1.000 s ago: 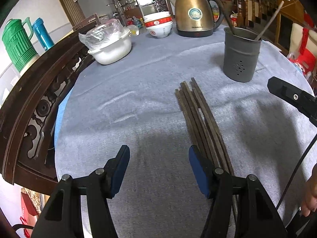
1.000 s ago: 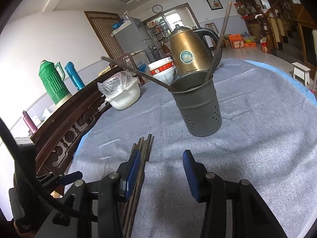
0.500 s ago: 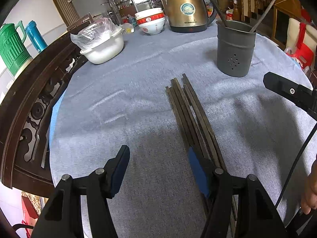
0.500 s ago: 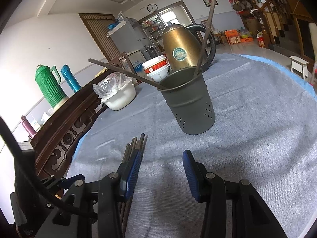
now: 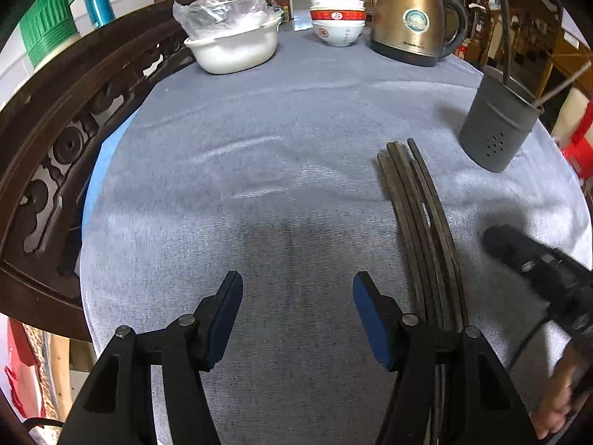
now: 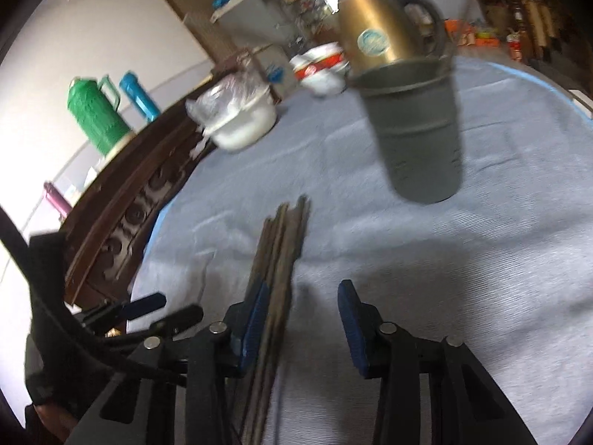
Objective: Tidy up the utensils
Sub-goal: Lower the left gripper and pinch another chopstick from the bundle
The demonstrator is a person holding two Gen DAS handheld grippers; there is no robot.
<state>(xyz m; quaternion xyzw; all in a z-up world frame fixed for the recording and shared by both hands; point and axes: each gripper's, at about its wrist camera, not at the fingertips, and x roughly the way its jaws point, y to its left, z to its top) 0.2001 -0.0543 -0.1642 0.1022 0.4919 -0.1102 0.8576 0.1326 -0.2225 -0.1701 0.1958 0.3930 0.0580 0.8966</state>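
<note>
Left wrist view: the left tool [image 5: 297, 309] hung over bare cloth, its blue pads spread with nothing between them.
Chopsticks: a bundle of dark chopsticks [image 5: 415, 207] lay flat on the counter [image 5: 259, 155], just to the right of the left tool's right finger and running under that finger's black frame.
Holder: a grey perforated holder [image 5: 496, 129] stood upright beyond the far ends of the bundle, apart from it, with two sticks leaning out of its mouth.
Right tool, seen from the left: a blurred black body [image 5: 537, 259] at the right edge, with part of a hand [image 5: 556, 408] below it.
Right wrist view: the right tool [image 6: 302, 317] pointed down at the bundle [image 6: 281, 259]; its jaws were closing, the sticks passed between them against the left pad, and the right pad stood clear of them.
Holder, right view: blurred [image 6: 415, 129], upright, beyond the sticks' tips.
Background: a brass kettle [image 5: 411, 18], stacked bowls [image 5: 337, 22] and a white covered pot [image 5: 233, 40] stood at the counter's far edge.
</note>
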